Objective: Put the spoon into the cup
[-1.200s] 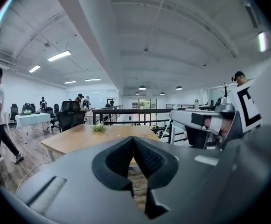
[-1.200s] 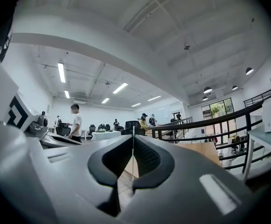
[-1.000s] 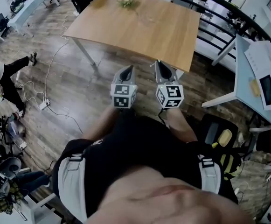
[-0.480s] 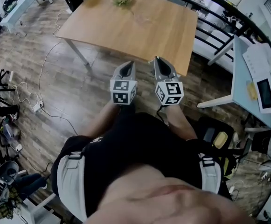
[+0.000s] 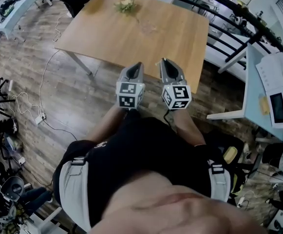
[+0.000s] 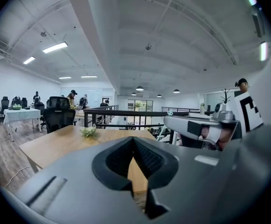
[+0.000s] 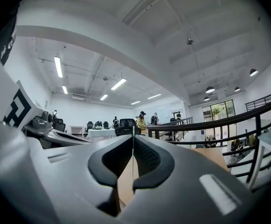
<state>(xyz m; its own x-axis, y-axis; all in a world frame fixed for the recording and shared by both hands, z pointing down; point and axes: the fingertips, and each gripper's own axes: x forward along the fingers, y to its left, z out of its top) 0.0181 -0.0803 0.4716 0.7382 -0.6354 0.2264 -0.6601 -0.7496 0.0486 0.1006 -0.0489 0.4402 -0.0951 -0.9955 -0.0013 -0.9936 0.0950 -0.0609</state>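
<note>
Head view looks steeply down over you — cameras on your left gripper (image 5: 138,65) and right gripper (image 5: 163,61) face forward, all sharing the wooden table (image 5: 131,38)

Left tongs (image 5: 138,65) and right tongs (image 5: 163,62) side by side; jaws together; empty

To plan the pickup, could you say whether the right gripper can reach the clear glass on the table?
Probably not yet: the right gripper hangs by the table's near edge, the clear glass far across it. Nothing blocks the way.
</note>
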